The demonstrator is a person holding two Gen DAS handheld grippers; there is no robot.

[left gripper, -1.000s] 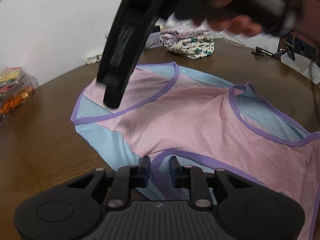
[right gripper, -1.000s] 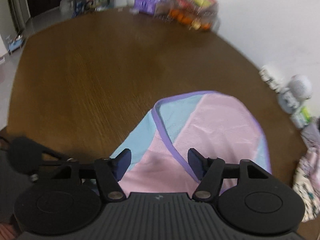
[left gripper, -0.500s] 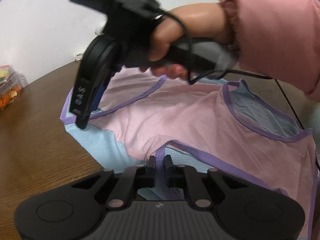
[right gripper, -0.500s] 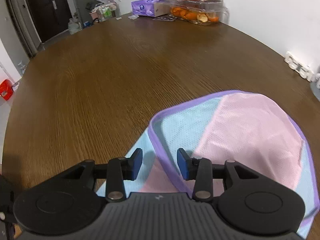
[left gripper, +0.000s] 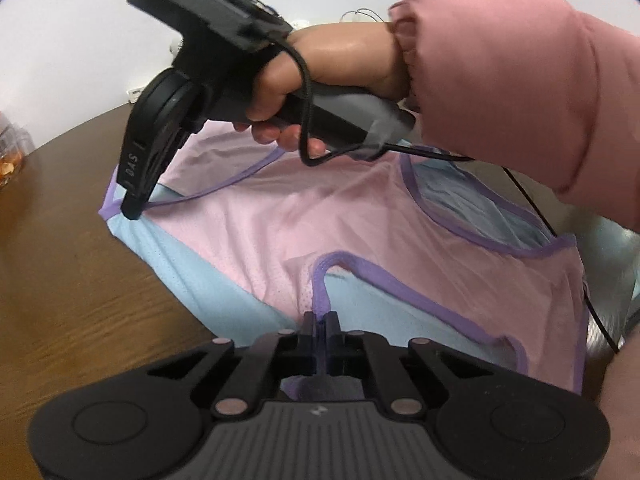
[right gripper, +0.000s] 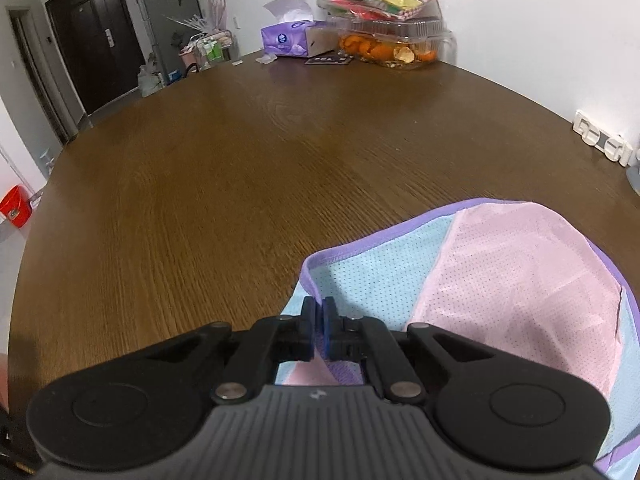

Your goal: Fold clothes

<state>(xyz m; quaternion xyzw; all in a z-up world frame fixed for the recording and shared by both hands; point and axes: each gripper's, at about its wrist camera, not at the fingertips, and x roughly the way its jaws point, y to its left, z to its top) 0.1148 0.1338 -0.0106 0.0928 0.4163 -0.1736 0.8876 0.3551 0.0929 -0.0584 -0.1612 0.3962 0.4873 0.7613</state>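
- My left gripper [left gripper: 320,322] has its jaws pinched on the purple trim of the pink and blue mesh top [left gripper: 328,216], at the near edge of an armhole; the trim runs up out of the narrow slit between the pads.
- My right gripper [right gripper: 319,312] has just been closing, and its blue-padded jaws now clamp the purple-edged corner of the same top, with cloth caught between them.
- From the left wrist view, my right hand [left gripper: 312,80] grips the handle of that gripper, a pink sleeve [left gripper: 520,92] behind it, and the tool's tip meets the far left corner of the garment.
- The top lies spread on the brown wooden table [right gripper: 240,184], pink panel up, blue side panels at the left and near sides, purple binding around the openings.
- A black cable [left gripper: 532,200] hangs from the right handle across the garment's right side.
- At the far edge of the table sit a purple tissue box [right gripper: 288,38] and a clear container [right gripper: 394,46] with orange peel, snack packets piled on its lid.
- A white power strip [right gripper: 600,140] lies at the far right by the wall.
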